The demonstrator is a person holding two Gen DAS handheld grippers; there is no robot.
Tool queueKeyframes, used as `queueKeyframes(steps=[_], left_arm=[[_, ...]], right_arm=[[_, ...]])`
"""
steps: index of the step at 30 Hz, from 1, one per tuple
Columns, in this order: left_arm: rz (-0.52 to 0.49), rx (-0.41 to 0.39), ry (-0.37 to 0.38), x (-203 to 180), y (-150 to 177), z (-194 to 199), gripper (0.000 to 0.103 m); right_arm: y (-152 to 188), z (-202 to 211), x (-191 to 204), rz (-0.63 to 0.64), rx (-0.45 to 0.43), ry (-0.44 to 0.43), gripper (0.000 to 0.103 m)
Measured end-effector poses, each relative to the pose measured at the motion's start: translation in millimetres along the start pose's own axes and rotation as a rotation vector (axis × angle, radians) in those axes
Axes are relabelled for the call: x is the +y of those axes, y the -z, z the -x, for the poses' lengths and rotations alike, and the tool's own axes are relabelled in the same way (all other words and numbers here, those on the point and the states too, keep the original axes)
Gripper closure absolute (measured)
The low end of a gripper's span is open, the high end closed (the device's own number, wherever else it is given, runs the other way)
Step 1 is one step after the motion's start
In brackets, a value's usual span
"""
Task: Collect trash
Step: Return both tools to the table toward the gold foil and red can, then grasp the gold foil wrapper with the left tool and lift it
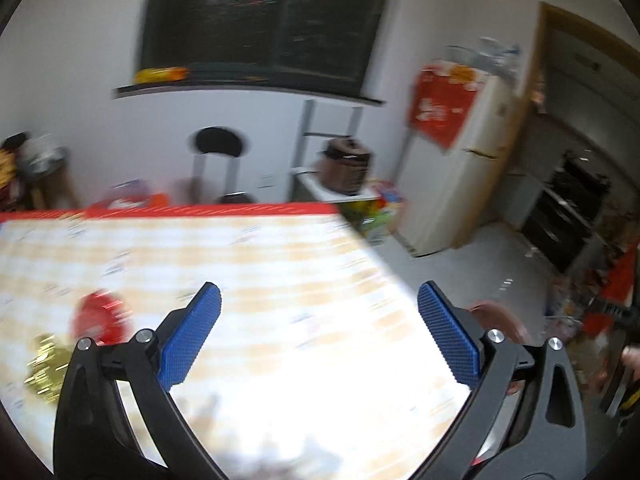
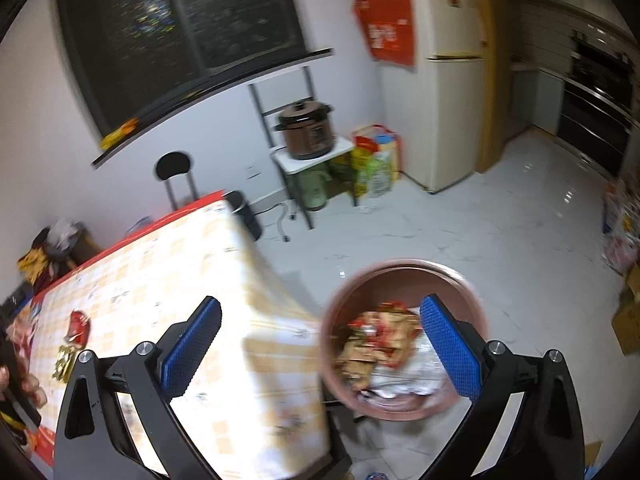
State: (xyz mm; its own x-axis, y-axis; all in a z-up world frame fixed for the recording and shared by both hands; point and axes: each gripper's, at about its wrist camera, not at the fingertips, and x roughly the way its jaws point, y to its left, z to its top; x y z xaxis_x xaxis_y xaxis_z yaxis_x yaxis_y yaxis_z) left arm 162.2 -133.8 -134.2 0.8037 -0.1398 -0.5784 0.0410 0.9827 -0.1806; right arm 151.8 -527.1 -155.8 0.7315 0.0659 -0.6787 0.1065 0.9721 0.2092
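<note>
Only the right wrist view shows the pink bin [image 2: 404, 340] of wrappers just off the table [image 2: 192, 280] corner, bare floor beyond, while red wrapper [image 1: 102, 316] and gold wrapper [image 1: 44, 364] lie on the table left of the empty, wide-open left gripper [image 1: 320, 336], the right gripper [image 2: 320, 340] equally spread and empty

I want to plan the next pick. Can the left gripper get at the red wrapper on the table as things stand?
Probably yes. The left gripper is open and empty above the table. The red wrapper lies uncovered beside the gold wrapper, with nothing between.
</note>
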Motion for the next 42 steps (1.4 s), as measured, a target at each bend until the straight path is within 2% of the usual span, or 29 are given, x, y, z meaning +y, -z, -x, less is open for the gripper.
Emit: queueKeyframes(steps=[9, 14, 18, 25, 29, 32, 35, 37, 42], left_arm=[[0.189, 0.038, -0.231, 169.6, 62.1, 86.0, 0.006], [0.322, 0.052, -0.285, 245.3, 94.2, 115.0, 0.006], [0.416, 0.09, -0.296, 293.2, 123.7, 120.5, 0.006], [0.491, 0.174, -0.219, 342.0, 152.5, 95.5, 0.008], [0.624, 0.214, -0.116, 365.0, 166.8, 73.1, 0.034], [0.662, 0.244, -0.08, 372.0, 173.8, 52.8, 0.043], [0.703, 0.26, -0.065, 382.5, 178.5, 38.1, 0.048], [0.744, 0.261, -0.044, 390.4, 182.0, 32.2, 0.053], [0.775, 0.268, -0.013, 397.5, 184.6, 19.4, 0.064]], right_arm=[[1.4, -35.4, 149.6, 0.147, 0.069, -0.132, 0.005], [11.8, -48.5, 240.9, 0.239, 0.106, -0.196, 0.005], [29.0, -61.3, 305.1, 0.303, 0.145, -0.231, 0.005], [63.8, -80.8, 395.9, 0.361, 0.214, -0.258, 0.005], [87.7, -88.6, 439.6, 0.41, 0.258, -0.256, 0.005], [101.0, -91.9, 462.1, 0.437, 0.279, -0.255, 0.005], [107.6, -92.3, 477.4, 0.461, 0.287, -0.247, 0.005], [110.1, -90.9, 483.8, 0.468, 0.287, -0.241, 0.005], [111.7, -92.2, 487.5, 0.475, 0.291, -0.219, 0.005]])
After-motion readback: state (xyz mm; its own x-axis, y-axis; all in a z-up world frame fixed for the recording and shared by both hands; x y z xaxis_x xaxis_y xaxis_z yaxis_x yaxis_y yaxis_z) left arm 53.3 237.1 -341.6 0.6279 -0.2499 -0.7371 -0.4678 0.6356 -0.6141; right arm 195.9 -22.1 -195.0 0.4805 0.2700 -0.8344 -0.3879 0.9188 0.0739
